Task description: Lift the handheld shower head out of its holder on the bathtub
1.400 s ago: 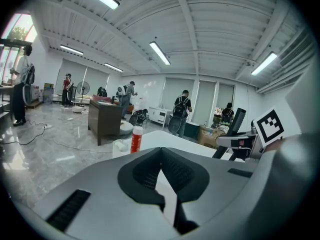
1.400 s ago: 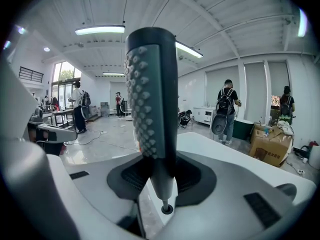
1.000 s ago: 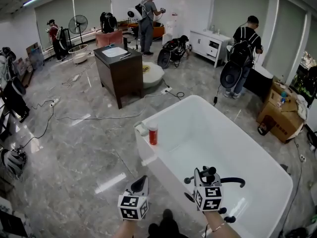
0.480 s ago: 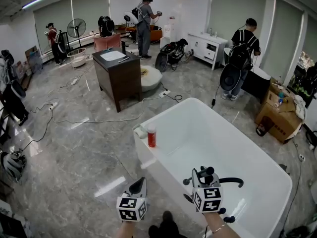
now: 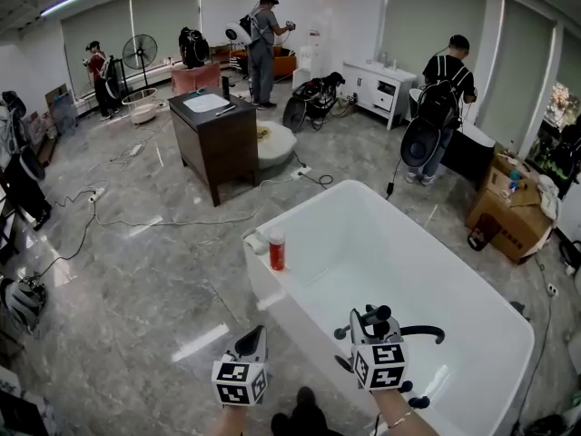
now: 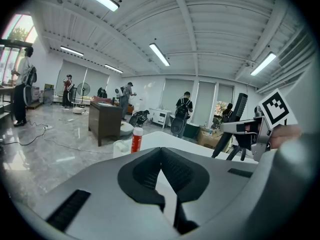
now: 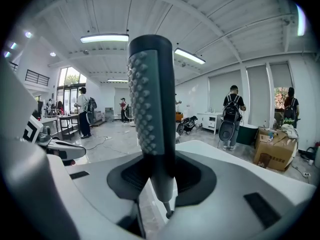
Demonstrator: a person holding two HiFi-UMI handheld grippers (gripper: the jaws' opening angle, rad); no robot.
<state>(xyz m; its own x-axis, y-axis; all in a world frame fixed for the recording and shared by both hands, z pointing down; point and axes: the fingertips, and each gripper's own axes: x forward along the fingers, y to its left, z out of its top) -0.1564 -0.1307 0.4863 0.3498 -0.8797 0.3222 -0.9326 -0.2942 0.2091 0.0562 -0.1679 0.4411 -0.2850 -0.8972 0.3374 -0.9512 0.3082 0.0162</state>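
Gripping shower head in right gripper fingers, left gripper fingers together, red bottle on bathtub rim

White bathtub. Shower head dark grey, one face patterned with rows of raised dots. Bottle red with a white cap. Left gripper and right gripper: fingers pale grey, pads black and ribbed, each cube white with black square markers. Floor grey, marbled with paler veins. Cabinet dark brown, its top white. Cardboard box brown.
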